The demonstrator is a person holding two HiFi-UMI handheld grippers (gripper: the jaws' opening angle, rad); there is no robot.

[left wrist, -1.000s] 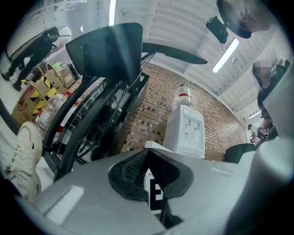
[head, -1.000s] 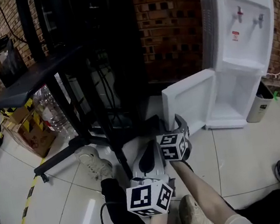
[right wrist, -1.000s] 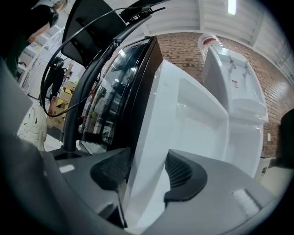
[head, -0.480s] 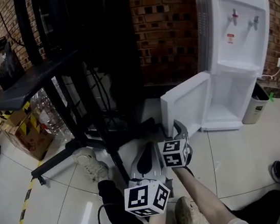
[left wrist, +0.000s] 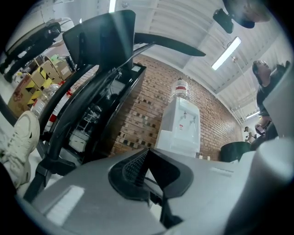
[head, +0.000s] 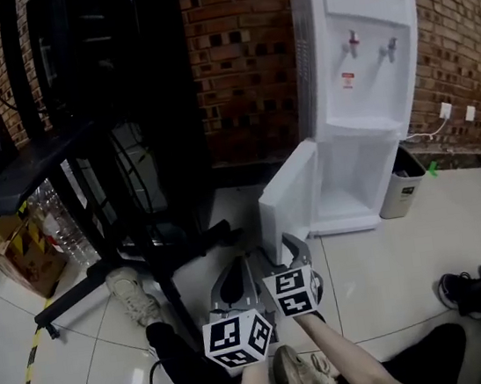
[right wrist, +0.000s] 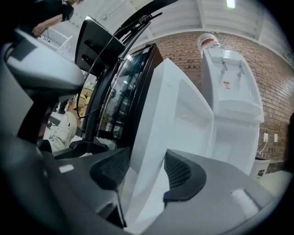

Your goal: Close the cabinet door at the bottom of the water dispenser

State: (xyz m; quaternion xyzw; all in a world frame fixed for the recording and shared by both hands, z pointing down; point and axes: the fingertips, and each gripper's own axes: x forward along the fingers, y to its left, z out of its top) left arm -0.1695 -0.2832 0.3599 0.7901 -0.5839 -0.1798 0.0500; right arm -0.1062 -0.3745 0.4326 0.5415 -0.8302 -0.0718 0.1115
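Nearest me, right forearm (head: 353,357) reaches out toward 12 o'clock. The right gripper (head: 286,247) is roughly level, and the left gripper (head: 236,272) sits just beside it at its 9 o'clock, nose slightly up. Left jaws are pressed together, nothing in them, idle. Right jaws are spread wide and have just been opening; the free edge of the cabinet door (right wrist: 170,114) sits between them, pads not squeezing it. Step in hand looks like engaging the door, with closing not begun. The door stands wide open, hinged at the cabinet's 9 o'clock side, at the foot of the water dispenser (head: 354,55). Next move: bear on the edge, then sweep it in an arc toward 2 o'clock until flush. Brick wall (head: 238,45) behind.
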